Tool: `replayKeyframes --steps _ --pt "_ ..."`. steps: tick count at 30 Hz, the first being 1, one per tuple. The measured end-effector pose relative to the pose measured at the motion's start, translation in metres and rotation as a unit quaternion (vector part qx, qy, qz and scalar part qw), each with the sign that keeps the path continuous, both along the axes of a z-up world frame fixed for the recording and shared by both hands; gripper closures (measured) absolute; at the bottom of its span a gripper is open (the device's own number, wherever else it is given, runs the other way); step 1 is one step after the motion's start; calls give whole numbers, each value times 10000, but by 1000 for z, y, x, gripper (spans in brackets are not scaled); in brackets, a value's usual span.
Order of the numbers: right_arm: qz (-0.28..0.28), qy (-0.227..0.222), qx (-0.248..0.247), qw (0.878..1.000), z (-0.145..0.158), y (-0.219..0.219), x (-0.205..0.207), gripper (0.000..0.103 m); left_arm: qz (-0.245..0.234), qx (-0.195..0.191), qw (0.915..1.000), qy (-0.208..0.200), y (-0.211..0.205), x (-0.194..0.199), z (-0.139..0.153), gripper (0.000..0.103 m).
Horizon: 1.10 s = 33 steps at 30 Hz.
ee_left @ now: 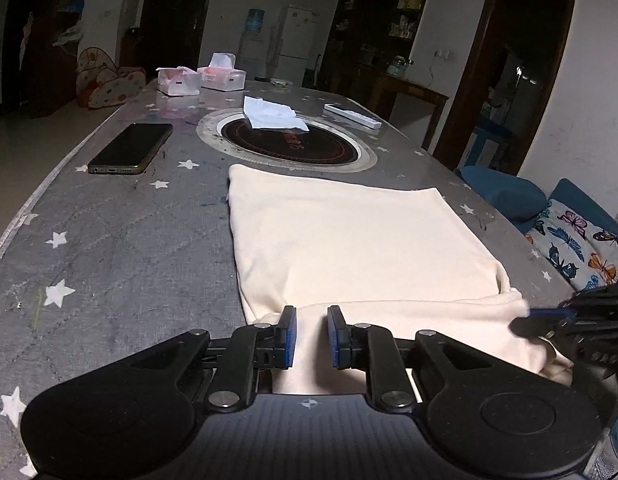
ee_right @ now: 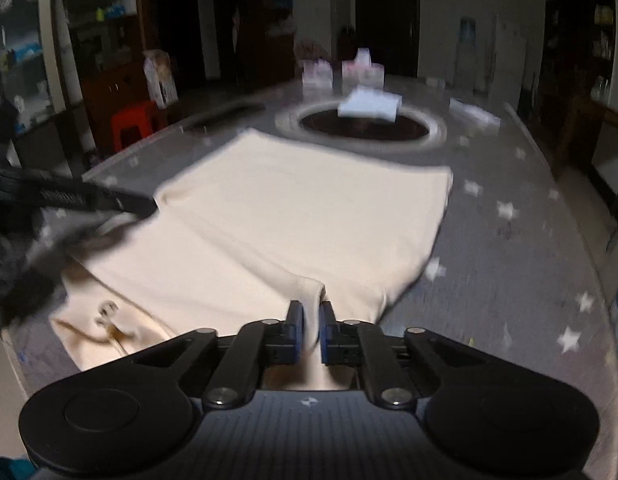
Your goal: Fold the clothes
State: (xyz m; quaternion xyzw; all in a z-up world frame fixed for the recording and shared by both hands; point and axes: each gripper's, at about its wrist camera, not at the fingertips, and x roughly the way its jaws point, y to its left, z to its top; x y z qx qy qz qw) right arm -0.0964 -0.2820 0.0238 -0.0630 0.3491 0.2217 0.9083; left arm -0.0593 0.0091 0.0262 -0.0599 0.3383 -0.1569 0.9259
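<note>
While cream garment (ee_left: 349, 240) lies on table (ee_left: 121, 232), right tool (ee_right: 311, 326) pinches fold; left tool (ee_left: 311, 336) gapes narrowly.

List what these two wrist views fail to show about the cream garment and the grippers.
- Cream garment: its near hem is hidden under the left gripper body in the left wrist view.
- Right gripper: cloth sits between its fingers, but motion blur in the right wrist view leaves the grip's firmness unclear.
- Small fitting on the garment: too blurred to identify.
</note>
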Motion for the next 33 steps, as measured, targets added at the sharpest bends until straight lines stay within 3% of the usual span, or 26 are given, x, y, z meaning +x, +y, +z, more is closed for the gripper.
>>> replayKeyframes --steps 7,11,14,20,26,30,33 --pt "90 -290 112 9995 20 -4 -5 87 -279 137 9992 -249 -4 -18 15 85" --pt "484 -107 198 9986 15 6 -10 88 -579 304 9978 -148 -15 -24 5 85" --pt "644 50 79 9979 4 11 -15 87 -703 473 9962 -182 -19 -31 -2 85" --pt "802 -172 -136 9965 9 10 -31 86 -938 792 9919 -321 -19 -49 6 85" --pt "995 -146 -338 9944 10 11 -37 83 -1507 1452 9759 -623 -20 -86 9 84" --pt "1148 -174 -463 9922 15 10 -42 79 -2018 1918 9564 -878 -25 -110 5 82" --pt "1261 -194 -556 9903 18 10 -46 70 -2260 2136 9447 -1039 -36 -117 -2 79"
